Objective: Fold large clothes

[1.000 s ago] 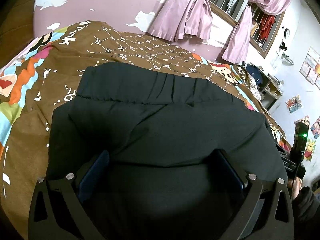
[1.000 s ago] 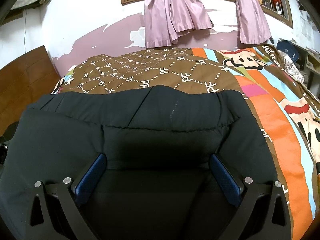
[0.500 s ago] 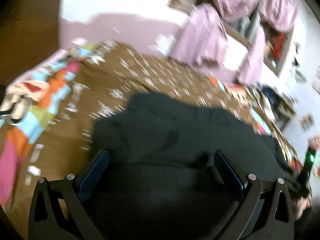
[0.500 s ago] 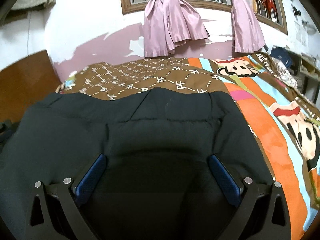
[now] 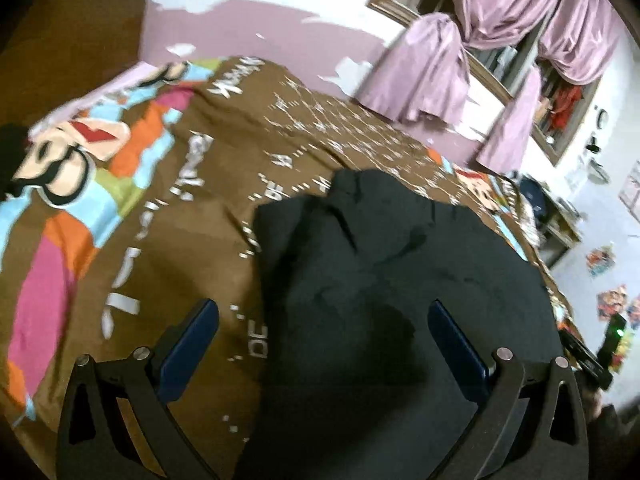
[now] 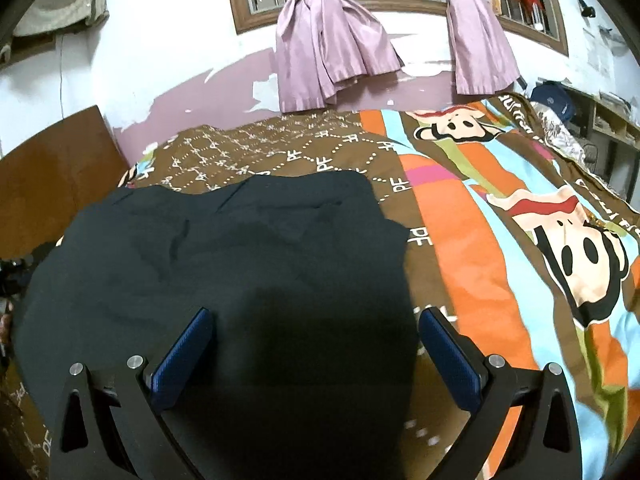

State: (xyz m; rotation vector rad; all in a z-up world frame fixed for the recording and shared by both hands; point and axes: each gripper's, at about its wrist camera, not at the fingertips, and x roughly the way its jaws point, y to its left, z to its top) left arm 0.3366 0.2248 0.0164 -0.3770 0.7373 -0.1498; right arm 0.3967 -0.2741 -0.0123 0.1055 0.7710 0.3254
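Thing to fold: a big black garment (image 6: 248, 272), maybe a puffy jacket.
Where it is: it lies spread on the bed, on the bright cartoon bedspread (image 6: 500, 240). Its far edge points at the wall with the purple curtains (image 6: 332, 60).
Left gripper (image 5: 320, 344): its blue fingers are wide apart and hold nothing. One finger is over the brown bedspread, the other over the black cloth.
Right gripper (image 6: 316, 344): also wide apart and holding nothing. It hangs over the near right part of the garment.
How it will handle: I think it is soft, thick and floppy. It looks a bit heavy, so it will sag when lifted. It will not break. The cloth may be smooth and could slip.
Where to take hold: I would pinch a side edge or a corner, one gripper on each side.
Hard to see: the near edge is cut off by both grippers. Sleeves, zip and collar do not show in the dark cloth. The left view is blurry.
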